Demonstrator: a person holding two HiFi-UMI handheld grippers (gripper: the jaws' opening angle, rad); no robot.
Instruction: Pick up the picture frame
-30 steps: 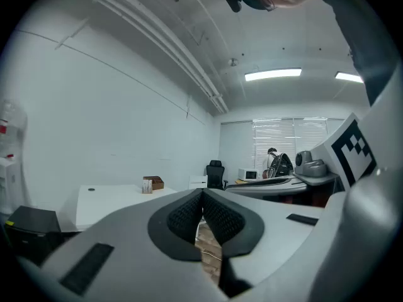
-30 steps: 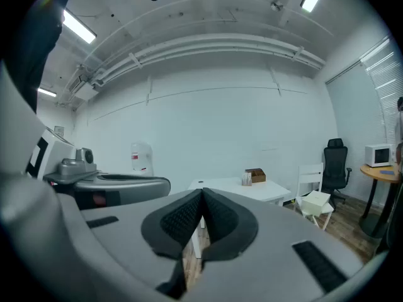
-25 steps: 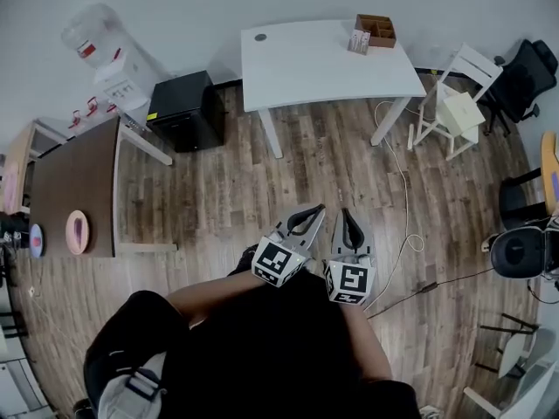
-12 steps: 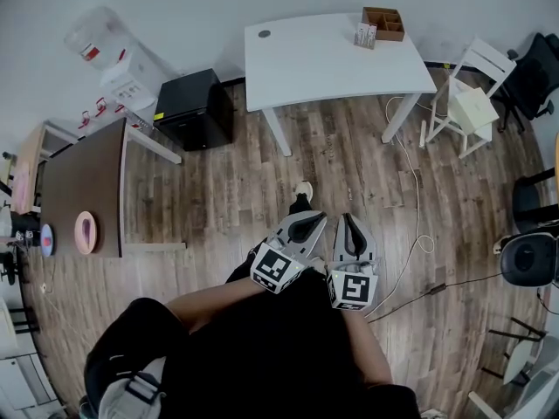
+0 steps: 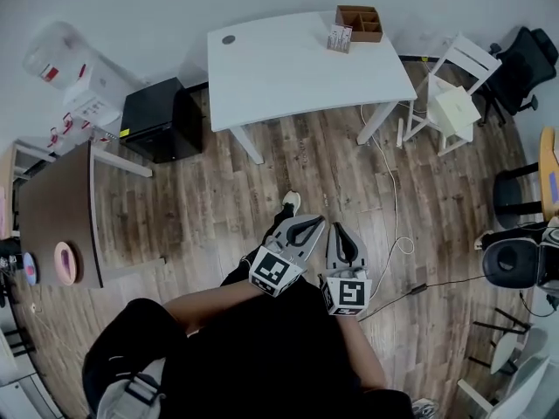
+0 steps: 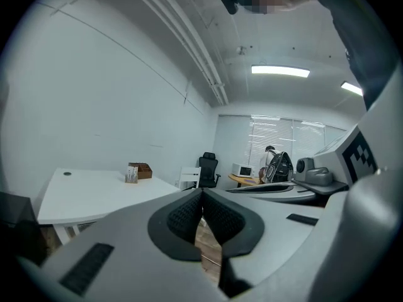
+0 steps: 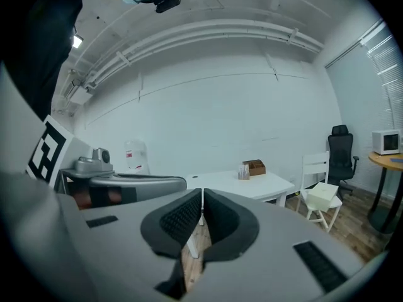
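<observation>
**Step in hand:** the approach, as I judge it. The person stands on the wooden floor [image 5: 218, 199], well apart from the white table [image 5: 288, 72], with both grippers side by side close to the body.

**Left gripper** [image 5: 313, 223]: jaws pressed together, nothing between them.

**Right gripper** [image 5: 339, 231]: likewise closed and empty.

**Picture frame** [image 5: 339, 38]: it stands upright near the table's far right corner, just beside a wooden box [image 5: 360, 23] (whether the two touch is too small to tell). Nothing has hold of it.

**Next move, in my judgement:** get within reach of the table's far corner, part the jaws of one gripper well before arrival, then bring them around an edge of the frame. The frame looks light and free-standing. A nudge from shut jaws could tip it or push it against the box.
</observation>
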